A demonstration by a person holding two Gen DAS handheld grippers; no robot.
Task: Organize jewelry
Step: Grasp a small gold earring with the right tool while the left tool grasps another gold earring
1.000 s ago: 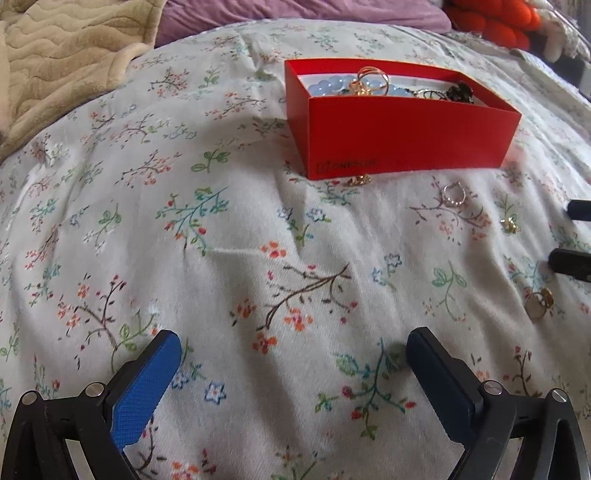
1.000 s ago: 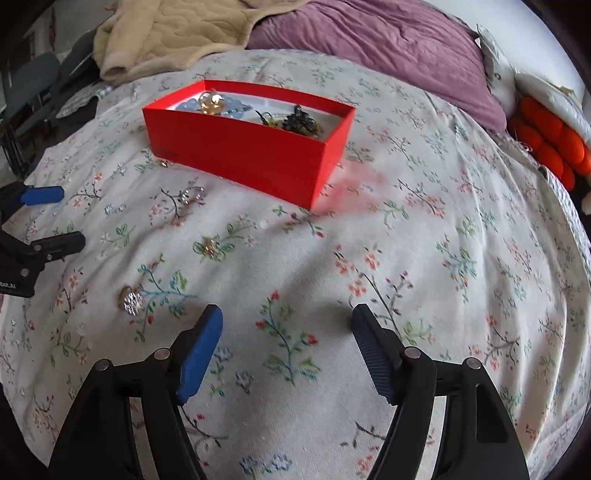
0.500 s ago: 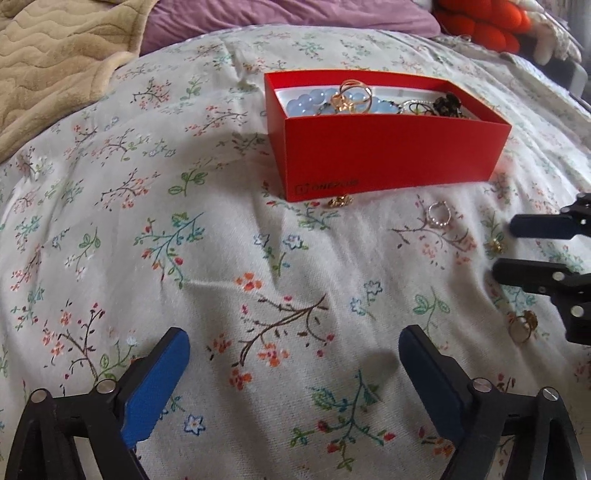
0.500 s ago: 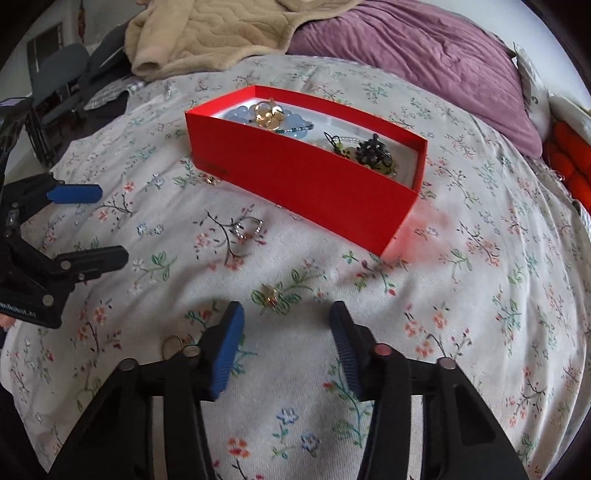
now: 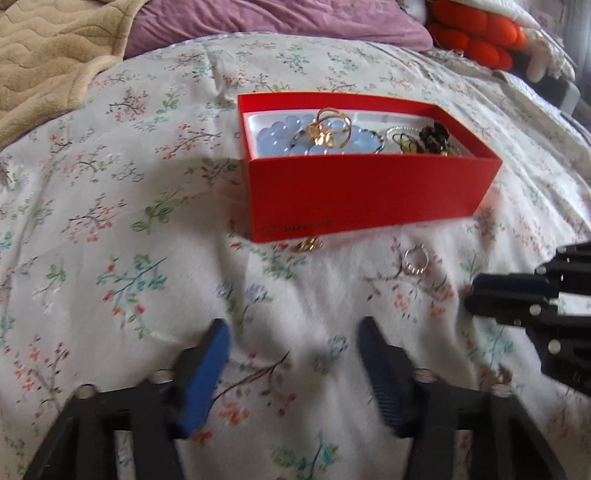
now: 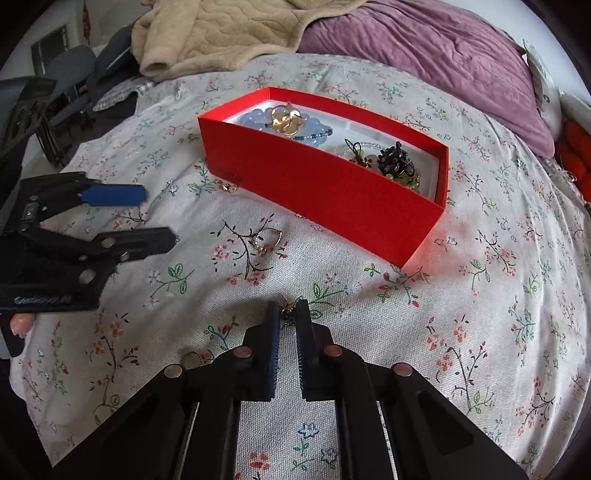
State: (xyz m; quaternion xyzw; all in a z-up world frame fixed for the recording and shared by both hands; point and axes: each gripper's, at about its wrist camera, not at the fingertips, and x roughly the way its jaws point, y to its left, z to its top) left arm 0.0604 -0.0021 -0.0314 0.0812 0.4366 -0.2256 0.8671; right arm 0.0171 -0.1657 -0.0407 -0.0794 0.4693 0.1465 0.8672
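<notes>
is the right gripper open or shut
Shut: the right gripper has its jaws nearly together, pinching a small gold earring just off the floral bedsheet.

Bedspread (image 6: 480, 295): we see woven cloth, matt, with a printed floral pattern.
Red box (image 6: 332, 192): looks to us like matt card, its inside lining white and smooth.
Blue beads (image 5: 280, 138): we read them as glossy and translucent.
Gold ring (image 5: 328, 127): shiny metal.
Beige blanket (image 6: 221, 33): we see soft, fleecy, quilted cloth.
Right gripper (image 6: 287, 317): matt black plastic, ribbed blue pads (image 6: 275, 332), bright metal screws.
</notes>
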